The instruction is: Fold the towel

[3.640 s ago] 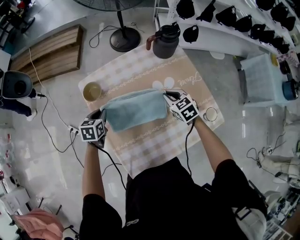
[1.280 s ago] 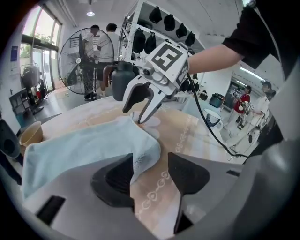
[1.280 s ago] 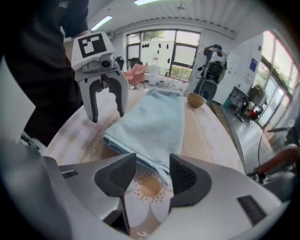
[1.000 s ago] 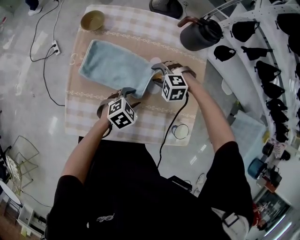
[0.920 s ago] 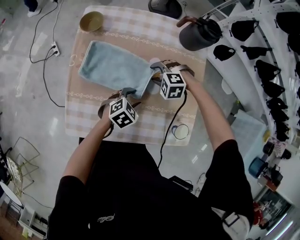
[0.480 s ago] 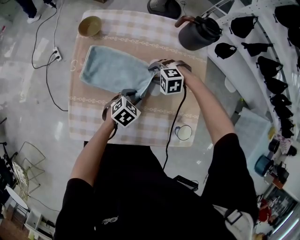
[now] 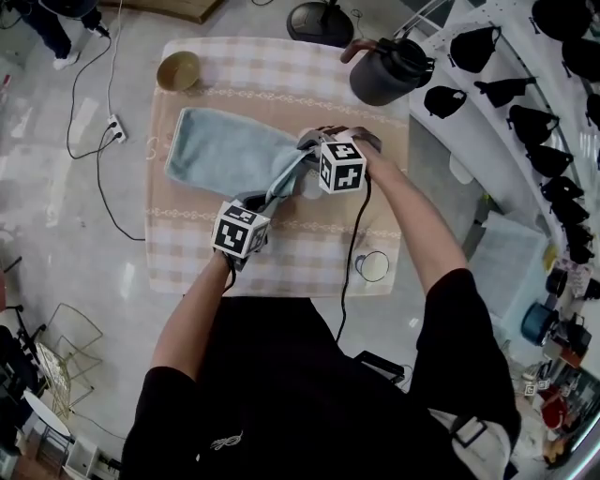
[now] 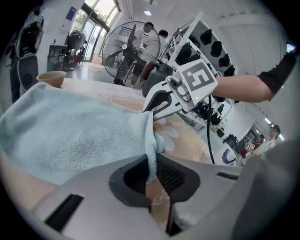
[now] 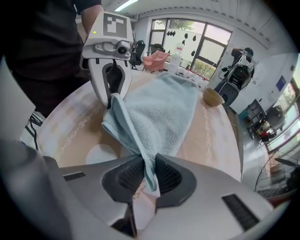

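Note:
A light blue towel (image 7: 225, 153) lies spread on the checked tablecloth (image 7: 281, 258), its right end gathered and raised. My left gripper (image 7: 262, 200) holds the near corner of that end; its jaws have just been closing and the pads pinch the cloth (image 8: 151, 161). My right gripper (image 7: 306, 146) holds the far corner; its jaws have also just been closing, with towel (image 9: 159, 110) squeezed between the pads. Each gripper shows in the other's view: the right gripper (image 8: 161, 101) across the towel's edge, the left gripper (image 9: 112, 82) likewise.
A tan bowl (image 7: 177, 70) sits at the table's far left corner, a dark jug (image 7: 384, 73) at the far right, a small glass (image 7: 373, 266) near the right front edge. A fan base (image 7: 317, 19) stands behind the table. Shelves with black items line the right.
Both grippers' jaws stood wide around the towel's right end; now they are shut on its corners. The left gripper has rolled and shifted a little, and the end has lifted.

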`<state>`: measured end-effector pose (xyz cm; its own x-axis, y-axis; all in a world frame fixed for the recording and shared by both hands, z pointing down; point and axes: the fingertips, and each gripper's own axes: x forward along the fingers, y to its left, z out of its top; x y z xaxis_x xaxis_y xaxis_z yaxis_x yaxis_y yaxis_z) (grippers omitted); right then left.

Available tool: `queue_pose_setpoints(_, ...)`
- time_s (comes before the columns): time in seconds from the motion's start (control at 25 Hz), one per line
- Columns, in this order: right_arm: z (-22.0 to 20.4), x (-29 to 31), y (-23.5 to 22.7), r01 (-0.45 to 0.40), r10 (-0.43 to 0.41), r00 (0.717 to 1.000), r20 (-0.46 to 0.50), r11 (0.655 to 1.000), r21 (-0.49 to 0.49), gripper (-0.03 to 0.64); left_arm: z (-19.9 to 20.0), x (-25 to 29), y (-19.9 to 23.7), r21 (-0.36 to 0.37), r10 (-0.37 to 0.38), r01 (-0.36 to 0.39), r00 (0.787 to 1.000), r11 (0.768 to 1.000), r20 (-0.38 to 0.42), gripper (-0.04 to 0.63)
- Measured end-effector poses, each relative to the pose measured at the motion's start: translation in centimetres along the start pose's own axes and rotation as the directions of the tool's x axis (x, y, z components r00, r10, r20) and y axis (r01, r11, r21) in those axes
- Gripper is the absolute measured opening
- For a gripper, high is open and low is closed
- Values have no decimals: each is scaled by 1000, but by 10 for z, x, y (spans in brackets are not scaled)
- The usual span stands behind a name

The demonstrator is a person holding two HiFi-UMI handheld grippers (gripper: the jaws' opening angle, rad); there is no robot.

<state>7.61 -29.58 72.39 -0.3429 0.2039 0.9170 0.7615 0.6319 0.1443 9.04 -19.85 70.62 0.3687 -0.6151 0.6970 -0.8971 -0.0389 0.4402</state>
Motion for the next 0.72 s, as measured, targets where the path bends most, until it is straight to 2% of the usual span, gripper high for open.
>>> queue_pose_setpoints(0.16,11,-10,-5,25,-25,1000,-10,1000,0,55,7,-15,2,-39,-26,28,999,999,44,41)
queue_pose_setpoints(0.44,17,-16,-7,31,-31,996,-83,1000,-4,59,12,-25,1,-29,-65,67,996,997,60,41)
queue_pose_setpoints(0.56,12,-11,-2,51,-53,993,-106,998,-24,97,8,-23,2,-13,-68,68,997,998,37,41)
queue_pose_setpoints(0.72,1,-5,9,9,-12,993,-113,999,-34,164,5,-20,7,-24,-67,68,997,997,26,41)
